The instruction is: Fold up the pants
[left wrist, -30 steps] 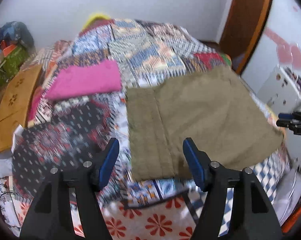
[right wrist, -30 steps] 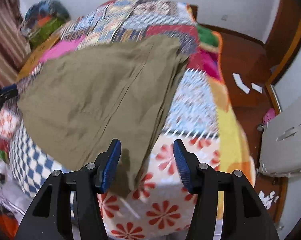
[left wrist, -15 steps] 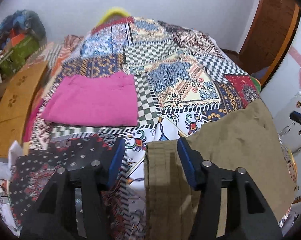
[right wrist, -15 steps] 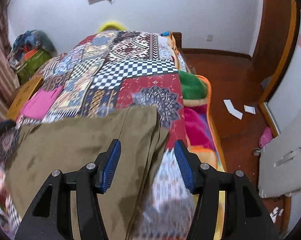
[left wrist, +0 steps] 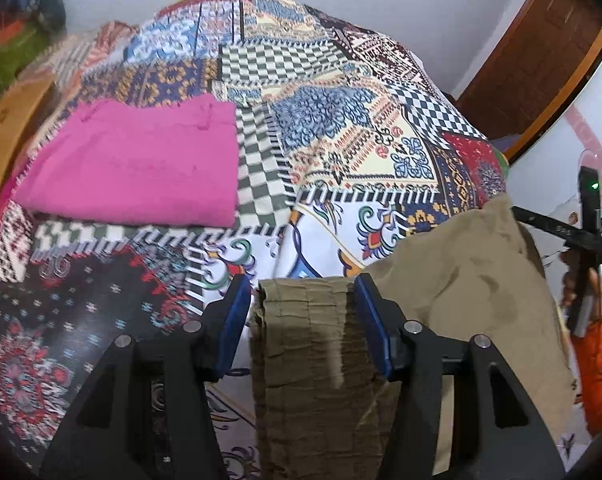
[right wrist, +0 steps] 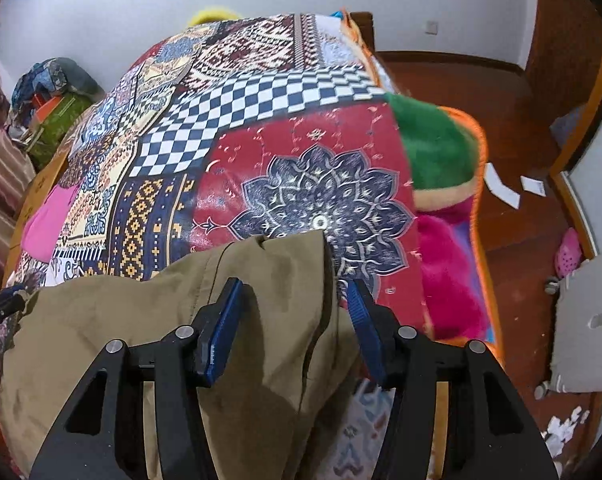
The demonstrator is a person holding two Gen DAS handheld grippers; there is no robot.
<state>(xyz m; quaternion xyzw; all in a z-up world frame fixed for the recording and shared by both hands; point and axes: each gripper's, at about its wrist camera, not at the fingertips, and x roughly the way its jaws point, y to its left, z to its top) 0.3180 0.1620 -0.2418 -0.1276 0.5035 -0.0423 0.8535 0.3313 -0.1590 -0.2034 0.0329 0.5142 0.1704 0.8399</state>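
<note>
The olive-khaki pants (left wrist: 453,280) lie folded on the near part of the patchwork bed. In the left wrist view their ribbed waistband (left wrist: 305,340) lies between the fingers of my left gripper (left wrist: 301,304), whose jaws stand open around it. In the right wrist view the pants (right wrist: 141,320) spread to the left, and their leg-end corner (right wrist: 285,280) sits between the fingers of my right gripper (right wrist: 293,312), also open and not pinching. The right gripper also shows at the right edge of the left wrist view (left wrist: 585,236).
A folded pink garment (left wrist: 141,160) lies on the bedspread (left wrist: 341,128) to the far left. A fuzzy green, pink and orange blanket (right wrist: 441,184) hangs off the bed's right side. Wooden floor with paper scraps (right wrist: 513,188) lies beyond. A wooden board (left wrist: 1,132) borders the left.
Both grippers have moved forward over the pants, from their near edge to their far edge. The waistband and the leg-end corner now sit between the open fingers.
</note>
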